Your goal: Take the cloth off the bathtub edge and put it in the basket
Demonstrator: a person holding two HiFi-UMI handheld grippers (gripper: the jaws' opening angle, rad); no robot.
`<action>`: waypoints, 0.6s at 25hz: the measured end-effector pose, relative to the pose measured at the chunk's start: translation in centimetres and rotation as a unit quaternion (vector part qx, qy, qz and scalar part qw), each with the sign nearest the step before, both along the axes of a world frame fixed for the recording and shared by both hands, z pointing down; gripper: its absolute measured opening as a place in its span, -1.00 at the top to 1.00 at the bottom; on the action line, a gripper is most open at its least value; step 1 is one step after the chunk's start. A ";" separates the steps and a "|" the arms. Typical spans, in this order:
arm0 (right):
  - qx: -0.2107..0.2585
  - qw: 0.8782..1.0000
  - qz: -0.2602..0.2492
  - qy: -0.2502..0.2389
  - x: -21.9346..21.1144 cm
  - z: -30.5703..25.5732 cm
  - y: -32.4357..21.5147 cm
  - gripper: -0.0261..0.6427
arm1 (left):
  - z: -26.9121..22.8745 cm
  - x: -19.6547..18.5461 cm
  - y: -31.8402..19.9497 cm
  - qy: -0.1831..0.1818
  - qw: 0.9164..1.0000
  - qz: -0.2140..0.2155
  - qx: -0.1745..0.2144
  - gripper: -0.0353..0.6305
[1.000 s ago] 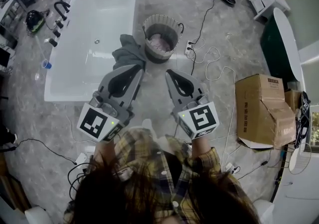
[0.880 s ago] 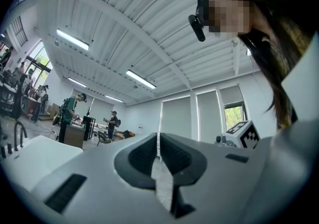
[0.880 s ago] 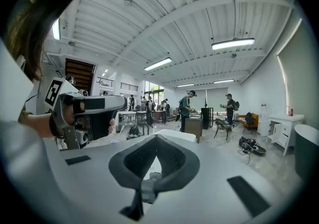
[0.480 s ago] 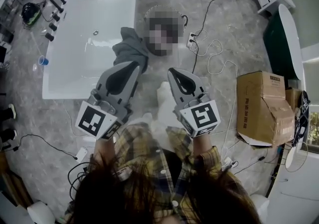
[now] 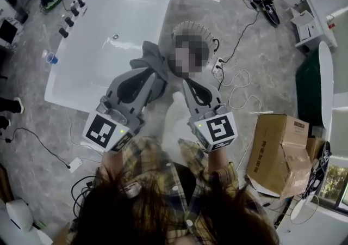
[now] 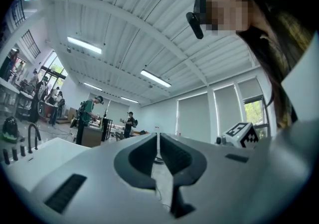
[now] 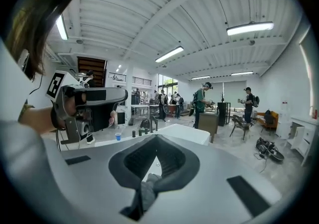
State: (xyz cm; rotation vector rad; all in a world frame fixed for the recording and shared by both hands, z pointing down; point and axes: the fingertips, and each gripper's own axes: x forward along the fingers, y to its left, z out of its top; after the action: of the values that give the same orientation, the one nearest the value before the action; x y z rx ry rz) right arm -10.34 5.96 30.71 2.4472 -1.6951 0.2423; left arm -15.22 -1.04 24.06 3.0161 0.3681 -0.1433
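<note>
Head view: the step in hand looks like the reach. The cloth [image 5: 148,63] hangs over the tub [image 5: 119,10] edge, not yet taken. The left claw [image 5: 154,79] points at it from 6 o'clock, and the right claw [image 5: 187,82] sits at the cloth's 4 o'clock. The basket [image 5: 184,26] stands on the floor at the cloth's 2 o'clock, just beside it, its contents hidden by a blurred patch. The tub looks empty.

Left gripper view: the left claw [image 6: 158,136] is pressed together on nothing.

Right gripper view: the right claw [image 7: 157,137] is also pressed together. The cloth [image 7: 149,186] shows beyond its hollow, not pinched. Next, a claw must spread and come down over a fold before it can pinch
</note>
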 end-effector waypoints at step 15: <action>-0.014 0.968 -0.252 -0.010 14.7 -1.3 -13.3 0.88 | -2.0 13.3 -9.7 -0.011 0.972 -0.235 0.004 0.81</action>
State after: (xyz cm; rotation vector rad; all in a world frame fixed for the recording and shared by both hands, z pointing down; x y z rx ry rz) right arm 4.40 -7.34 29.40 1.9083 -2.2257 0.2217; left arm -1.90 -10.71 22.06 3.0492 -0.3544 -0.1411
